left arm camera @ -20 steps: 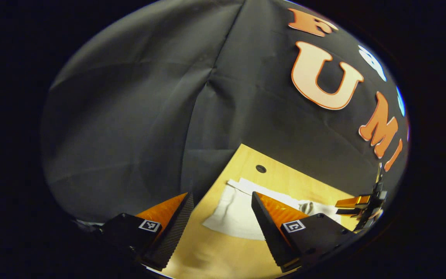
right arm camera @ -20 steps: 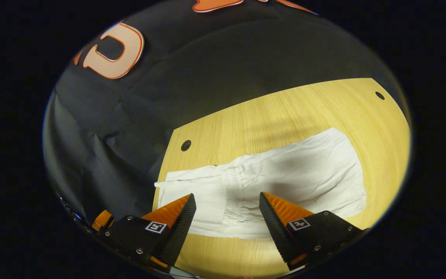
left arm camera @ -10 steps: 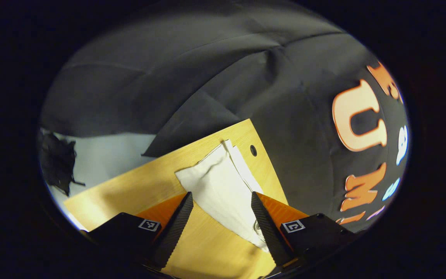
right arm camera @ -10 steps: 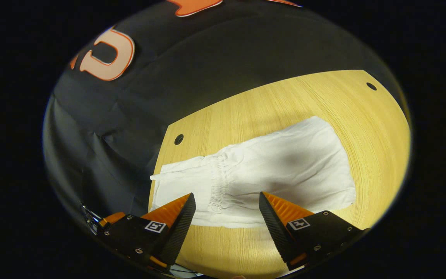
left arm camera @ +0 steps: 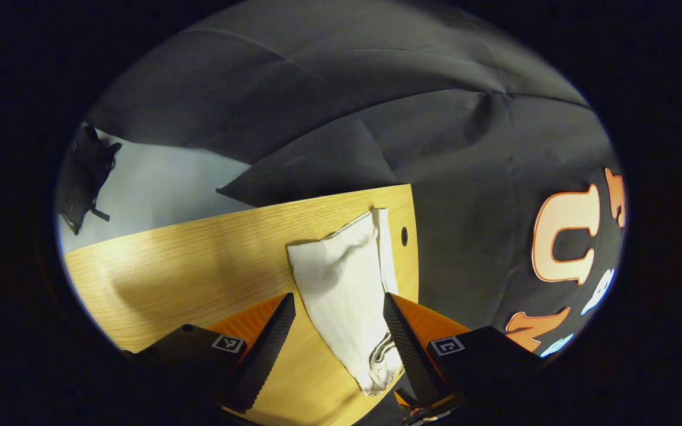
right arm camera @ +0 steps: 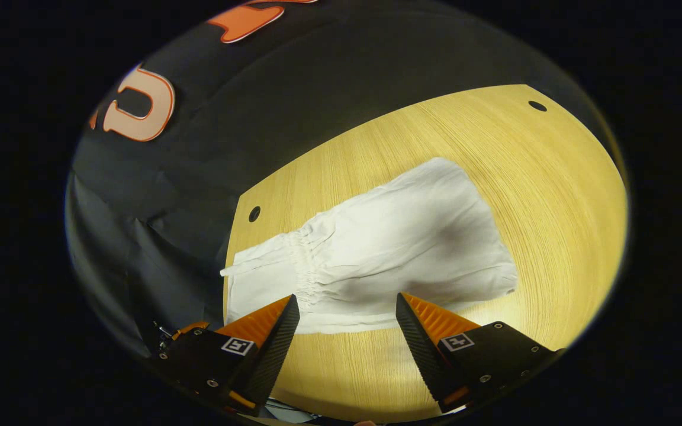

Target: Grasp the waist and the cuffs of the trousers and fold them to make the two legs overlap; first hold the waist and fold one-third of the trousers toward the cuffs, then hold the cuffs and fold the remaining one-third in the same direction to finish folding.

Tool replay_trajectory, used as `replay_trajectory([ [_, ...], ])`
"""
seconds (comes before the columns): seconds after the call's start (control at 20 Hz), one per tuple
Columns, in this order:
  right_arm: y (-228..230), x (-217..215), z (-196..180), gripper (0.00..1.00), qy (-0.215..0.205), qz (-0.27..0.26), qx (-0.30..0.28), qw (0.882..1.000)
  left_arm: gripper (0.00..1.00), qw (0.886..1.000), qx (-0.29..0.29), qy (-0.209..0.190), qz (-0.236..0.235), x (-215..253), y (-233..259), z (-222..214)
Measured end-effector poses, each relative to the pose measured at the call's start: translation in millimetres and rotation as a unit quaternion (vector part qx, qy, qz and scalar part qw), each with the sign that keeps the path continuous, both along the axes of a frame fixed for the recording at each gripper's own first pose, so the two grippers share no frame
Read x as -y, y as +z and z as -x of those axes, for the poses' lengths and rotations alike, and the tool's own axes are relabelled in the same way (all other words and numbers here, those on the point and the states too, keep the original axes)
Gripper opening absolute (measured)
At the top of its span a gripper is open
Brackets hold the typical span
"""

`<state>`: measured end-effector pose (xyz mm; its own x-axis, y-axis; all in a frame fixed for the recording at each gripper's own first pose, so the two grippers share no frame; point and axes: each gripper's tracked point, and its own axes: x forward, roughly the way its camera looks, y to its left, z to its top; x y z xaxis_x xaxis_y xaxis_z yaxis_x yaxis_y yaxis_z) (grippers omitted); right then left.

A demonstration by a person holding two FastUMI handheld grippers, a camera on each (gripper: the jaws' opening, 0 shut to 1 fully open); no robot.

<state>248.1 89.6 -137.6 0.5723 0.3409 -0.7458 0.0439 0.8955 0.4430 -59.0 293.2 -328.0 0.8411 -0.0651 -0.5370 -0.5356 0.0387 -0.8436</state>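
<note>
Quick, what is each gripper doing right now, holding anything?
Left gripper: open, holding nothing, above the white trousers.
Right gripper: open, holding nothing, above the table.

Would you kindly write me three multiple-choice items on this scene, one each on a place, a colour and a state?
1. Where do the trousers lie?
A. On the wooden table
B. On the floor
C. Draped over a chair

2. What colour are the trousers?
A. Dark blue
B. White
C. Red

3. How stands the right gripper?
A. Shut on the trousers
B. Shut on nothing
C. Open, above the trousers

Answers:
1. A, the cloth lies spread flat on the wood-grain top.
2. B, the cloth is plain white in both views.
3. C, in the right gripper view its fingers stand wide apart with cloth and table visible between them.
</note>
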Motion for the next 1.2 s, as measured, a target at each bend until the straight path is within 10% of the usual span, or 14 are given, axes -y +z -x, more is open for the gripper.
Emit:
replay_trajectory([
  [0.7,-5,21,-2,0.98,-0.04,-0.022,-0.003,0.999,0.96,0.998,0.019,-0.055,-0.006,11,-18,-81],
  [0.85,-4,25,-3,0.98,-0.047,-0.024,-0.003,0.999,0.76,0.997,0.02,-0.074,-0.01,19,-20,-98],
  [1.05,-3,34,-2,0.98,-0.055,-0.025,-0.002,0.998,0.13,0.997,-0.025,-0.077,-0.014,24,-41,-98],
  [1.2,-5,43,0,0.98,-0.057,-0.018,0.001,0.998,0.05,0.997,-0.025,-0.076,-0.025,20,-37,-101],
])
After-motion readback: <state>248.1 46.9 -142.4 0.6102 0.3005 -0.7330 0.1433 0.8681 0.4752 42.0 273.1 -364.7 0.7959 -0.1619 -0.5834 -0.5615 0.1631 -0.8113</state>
